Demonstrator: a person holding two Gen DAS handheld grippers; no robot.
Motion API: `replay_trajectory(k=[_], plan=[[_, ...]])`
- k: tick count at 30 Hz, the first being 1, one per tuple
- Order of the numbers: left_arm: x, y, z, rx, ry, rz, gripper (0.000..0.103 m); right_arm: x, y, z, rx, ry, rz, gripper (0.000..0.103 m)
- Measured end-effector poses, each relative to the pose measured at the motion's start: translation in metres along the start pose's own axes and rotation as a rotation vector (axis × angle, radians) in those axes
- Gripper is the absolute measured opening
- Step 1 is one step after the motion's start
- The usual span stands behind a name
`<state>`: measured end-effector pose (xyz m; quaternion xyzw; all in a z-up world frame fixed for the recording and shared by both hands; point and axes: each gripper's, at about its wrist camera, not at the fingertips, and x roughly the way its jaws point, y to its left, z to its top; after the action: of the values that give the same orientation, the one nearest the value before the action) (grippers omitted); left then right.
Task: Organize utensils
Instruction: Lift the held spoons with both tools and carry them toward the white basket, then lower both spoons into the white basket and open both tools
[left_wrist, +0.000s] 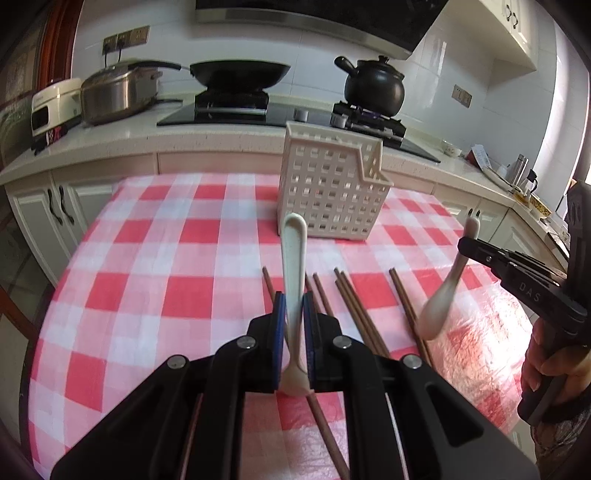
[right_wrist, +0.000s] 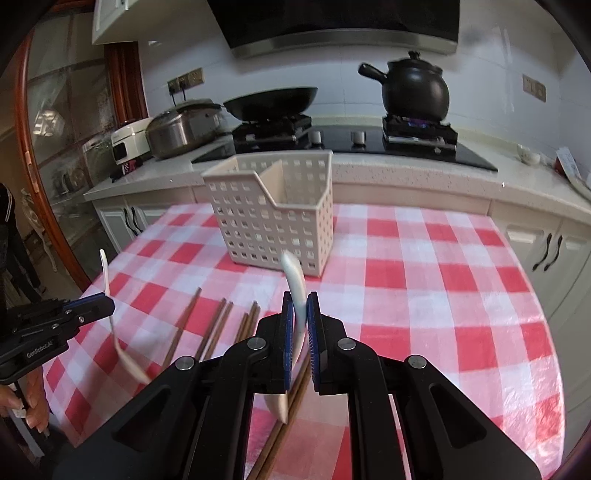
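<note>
My left gripper is shut on the handle of a white spoon, held above the red-checked tablecloth with the handle end pointing up toward the basket. My right gripper is shut on a second white spoon. In the left wrist view, that right gripper shows at the right with its spoon's bowl hanging down. The left gripper and its spoon show at the left of the right wrist view. Several brown chopsticks lie on the cloth below. The white lattice basket stands upright beyond them.
Behind the table runs a kitchen counter with a gas hob, a black wok, a black clay pot over a lit burner and a steel cooker. A hand grips the right tool. The table edge curves at left.
</note>
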<state>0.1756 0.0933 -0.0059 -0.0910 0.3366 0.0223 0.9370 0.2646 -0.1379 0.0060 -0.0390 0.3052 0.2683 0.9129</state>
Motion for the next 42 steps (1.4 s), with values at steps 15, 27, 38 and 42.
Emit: replay_trajectory(k=[15, 27, 38, 42], plan=[[-0.004, -0.013, 0.053, 0.075, -0.089, 0.020, 0.010, -0.007, 0.005, 0.037, -0.038, -0.077, -0.003, 0.010], [-0.012, -0.027, 0.153, 0.107, -0.188, -0.021, 0.010, 0.000, -0.005, 0.111, -0.047, -0.155, -0.013, 0.010], [0.007, -0.048, 0.231, 0.142, -0.248, 0.000, 0.010, 0.025, -0.009, 0.163, -0.060, -0.164, -0.015, 0.010], [0.042, -0.041, 0.234, 0.110, -0.196, -0.016, 0.010, 0.050, -0.007, 0.165, -0.076, -0.116, -0.018, 0.010]])
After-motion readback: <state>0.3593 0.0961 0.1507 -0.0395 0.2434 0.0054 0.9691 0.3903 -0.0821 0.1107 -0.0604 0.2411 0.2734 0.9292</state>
